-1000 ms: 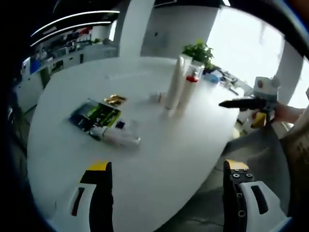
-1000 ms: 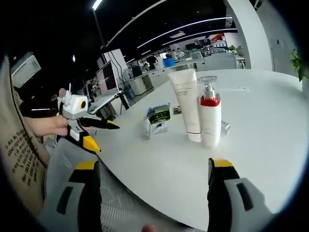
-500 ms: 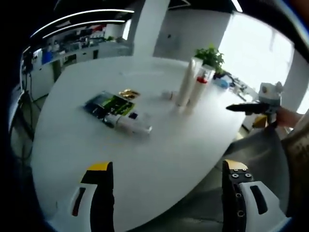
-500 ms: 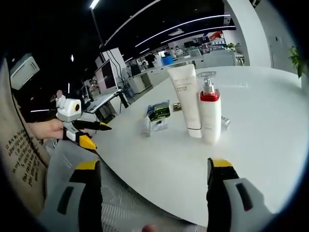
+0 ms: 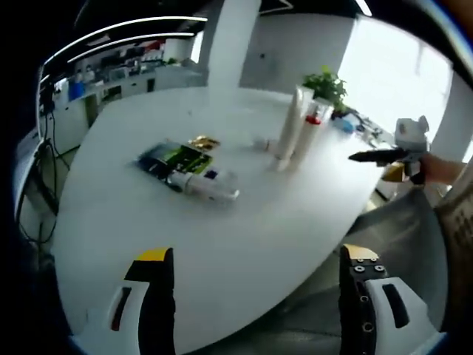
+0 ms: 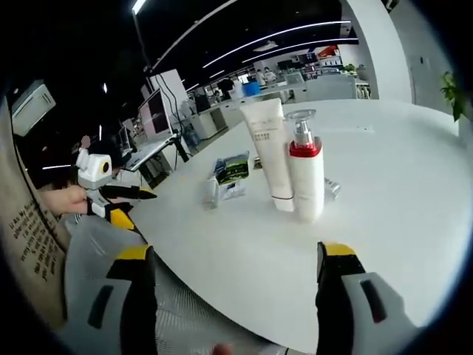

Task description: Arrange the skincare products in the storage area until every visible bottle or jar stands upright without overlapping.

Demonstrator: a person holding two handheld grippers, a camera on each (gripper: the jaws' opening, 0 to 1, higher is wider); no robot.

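Two products stand upright on the white table [image 6: 384, 222]: a white tube [image 6: 266, 151] on its cap and, touching its right side, a pump bottle [image 6: 306, 177] with a red collar. In the left gripper view they stand far right, tube [image 5: 290, 135] beside bottle [image 5: 307, 137]. Left of them a small bottle [image 5: 207, 184] lies on its side against a green box [image 5: 171, 158], with a gold packet [image 5: 202, 142] just beyond. Both tools hover off the table's near edge, gripping nothing: left gripper [image 5: 251, 303] spread wide, right gripper [image 6: 230, 296] likewise.
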